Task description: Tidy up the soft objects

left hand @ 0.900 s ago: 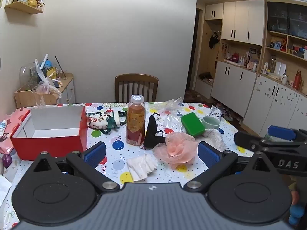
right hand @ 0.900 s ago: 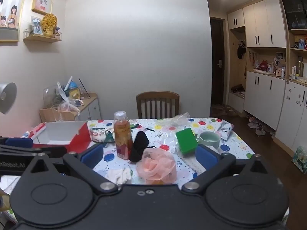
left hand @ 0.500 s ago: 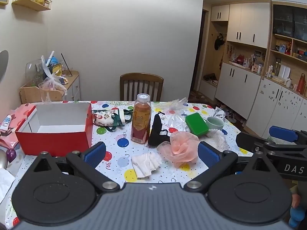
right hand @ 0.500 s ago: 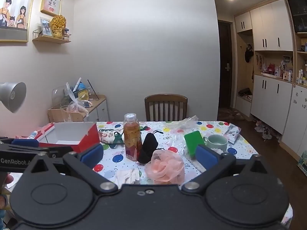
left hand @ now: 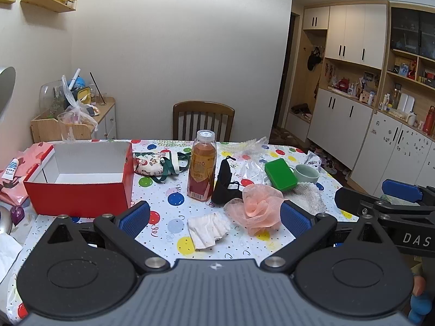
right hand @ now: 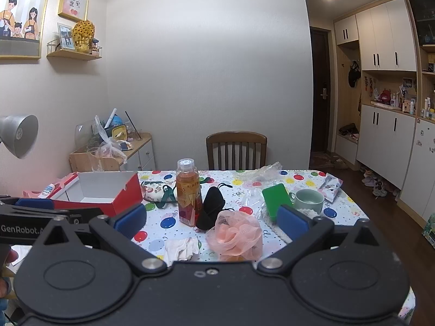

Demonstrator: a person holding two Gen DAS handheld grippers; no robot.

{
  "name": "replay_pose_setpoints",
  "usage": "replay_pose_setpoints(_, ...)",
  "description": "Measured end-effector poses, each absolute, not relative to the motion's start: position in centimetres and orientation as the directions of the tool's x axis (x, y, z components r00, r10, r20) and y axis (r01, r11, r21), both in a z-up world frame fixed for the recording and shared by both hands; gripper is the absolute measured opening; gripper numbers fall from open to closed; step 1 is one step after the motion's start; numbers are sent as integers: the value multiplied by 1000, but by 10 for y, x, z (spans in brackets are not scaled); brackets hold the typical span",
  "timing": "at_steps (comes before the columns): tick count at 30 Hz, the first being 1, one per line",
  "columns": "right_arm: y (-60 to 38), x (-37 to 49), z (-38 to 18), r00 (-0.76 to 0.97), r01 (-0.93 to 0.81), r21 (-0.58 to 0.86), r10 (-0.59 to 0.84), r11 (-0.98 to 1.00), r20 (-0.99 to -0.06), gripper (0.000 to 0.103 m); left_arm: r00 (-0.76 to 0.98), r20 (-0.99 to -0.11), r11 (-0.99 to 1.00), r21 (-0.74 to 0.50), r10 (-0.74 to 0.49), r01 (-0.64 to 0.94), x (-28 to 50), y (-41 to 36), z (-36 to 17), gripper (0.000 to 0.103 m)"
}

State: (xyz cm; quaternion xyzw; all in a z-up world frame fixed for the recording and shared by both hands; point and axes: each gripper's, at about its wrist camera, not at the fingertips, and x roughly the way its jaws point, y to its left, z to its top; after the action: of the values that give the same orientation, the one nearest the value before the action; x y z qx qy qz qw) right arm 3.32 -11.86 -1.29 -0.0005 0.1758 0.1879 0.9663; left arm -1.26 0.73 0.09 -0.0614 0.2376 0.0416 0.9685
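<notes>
A pink mesh bath pouf (left hand: 257,208) (right hand: 236,235), a crumpled white cloth (left hand: 208,229) (right hand: 181,248), a black fabric piece (left hand: 224,183) (right hand: 210,210), a printed pouch with green straps (left hand: 156,163) (right hand: 156,190) and a white knitted cloth (left hand: 310,194) lie on the balloon-print table (left hand: 163,187). An open red box (left hand: 81,175) (right hand: 100,191) stands at the left. My left gripper (left hand: 214,217) is open and empty above the table's near edge. My right gripper (right hand: 210,221) is open and empty, held beside it.
An orange drink bottle (left hand: 202,165) (right hand: 188,190) stands mid-table. A green block (left hand: 280,174) (right hand: 275,199), a pale green mug (left hand: 306,173) (right hand: 308,199) and clear plastic wrap (left hand: 252,149) lie at the right. A wooden chair (left hand: 204,119) stands behind the table.
Both grippers have pulled back and risen a little, so the table sits lower and farther in both views. Nothing on the table has moved.
</notes>
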Motion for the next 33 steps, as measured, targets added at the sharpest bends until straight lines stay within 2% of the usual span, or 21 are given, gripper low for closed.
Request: replay_pose_setpoints(33,-120,37,-14,881,-337,55,335,940,-333,102,891,-451,990,-99,42,-97,-9,11,2,103)
